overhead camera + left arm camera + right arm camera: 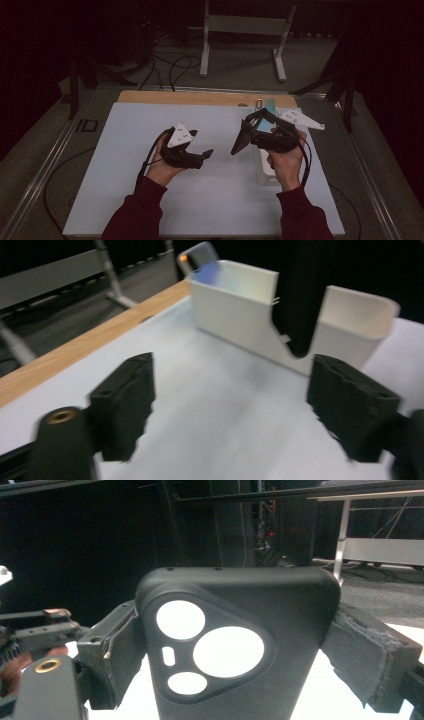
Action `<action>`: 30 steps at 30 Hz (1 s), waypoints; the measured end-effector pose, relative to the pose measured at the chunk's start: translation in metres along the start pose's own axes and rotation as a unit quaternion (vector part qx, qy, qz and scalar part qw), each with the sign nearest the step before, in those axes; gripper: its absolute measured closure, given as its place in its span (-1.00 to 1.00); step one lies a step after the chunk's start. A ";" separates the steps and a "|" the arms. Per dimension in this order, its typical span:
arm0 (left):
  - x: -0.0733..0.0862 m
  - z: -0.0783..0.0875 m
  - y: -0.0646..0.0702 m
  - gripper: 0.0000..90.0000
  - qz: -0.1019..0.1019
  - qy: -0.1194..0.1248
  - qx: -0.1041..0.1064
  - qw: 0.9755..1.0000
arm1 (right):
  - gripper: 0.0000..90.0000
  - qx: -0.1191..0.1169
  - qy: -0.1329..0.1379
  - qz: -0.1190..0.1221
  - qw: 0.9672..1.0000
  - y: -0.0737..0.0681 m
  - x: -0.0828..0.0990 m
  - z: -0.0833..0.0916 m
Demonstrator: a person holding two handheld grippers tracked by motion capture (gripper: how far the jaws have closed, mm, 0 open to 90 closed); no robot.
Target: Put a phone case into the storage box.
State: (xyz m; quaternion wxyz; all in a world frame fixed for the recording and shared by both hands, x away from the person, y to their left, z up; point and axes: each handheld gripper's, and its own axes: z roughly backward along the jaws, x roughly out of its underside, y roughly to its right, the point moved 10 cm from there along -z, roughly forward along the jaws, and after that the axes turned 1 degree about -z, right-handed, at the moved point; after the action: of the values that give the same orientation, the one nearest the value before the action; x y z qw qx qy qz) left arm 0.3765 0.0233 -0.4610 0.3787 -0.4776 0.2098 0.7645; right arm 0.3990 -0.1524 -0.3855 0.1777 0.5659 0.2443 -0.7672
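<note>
1. Two tools work above the pale surface (150,200), one in each of the person's hands.
2. The right tool (252,132) is clamped on a black phone case (235,640); in the right gripper view both pads press against its long edges, and the camera cut-outs face the lens.
3. From the high view the phone case (243,136) hangs tilted in the air, right of the surface's middle and nearer its far edge than its near edge.
4. The left tool (230,405) has its jaws wide apart with nothing between them; bare surface shows through the gap.
5. In the high view the left tool (202,155) sits near the middle of the surface, just left of the case and apart from it.
6. A white open-topped bin (350,325) stands toward the right side of the surface, below the right hand (286,162).
7. Behind the bin, near the far edge with its wooden strip (200,97), a bluish phone-like slab (202,262) leans; its detail is too blurred to tell.
</note>
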 end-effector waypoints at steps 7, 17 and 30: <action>0.002 0.015 -0.021 -0.81 0.018 0.009 -0.036 0.999 | -0.68 0.013 0.001 -0.001 1.000 0.009 -0.003 -0.002; 0.012 0.029 -0.040 -0.85 0.016 -0.003 -0.060 0.998 | -0.68 0.037 0.003 0.001 0.999 0.023 -0.009 -0.003; 0.026 0.046 -0.060 -0.91 0.017 -0.013 -0.099 0.995 | -0.68 0.069 0.007 0.007 0.998 0.041 -0.018 -0.007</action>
State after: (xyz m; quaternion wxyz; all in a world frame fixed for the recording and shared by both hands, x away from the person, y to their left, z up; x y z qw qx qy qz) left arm 0.3902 0.1020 -0.4611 0.3192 -0.4988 0.1361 0.7942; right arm 0.4326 -0.1823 -0.3768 0.1425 0.5837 0.1879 -0.7770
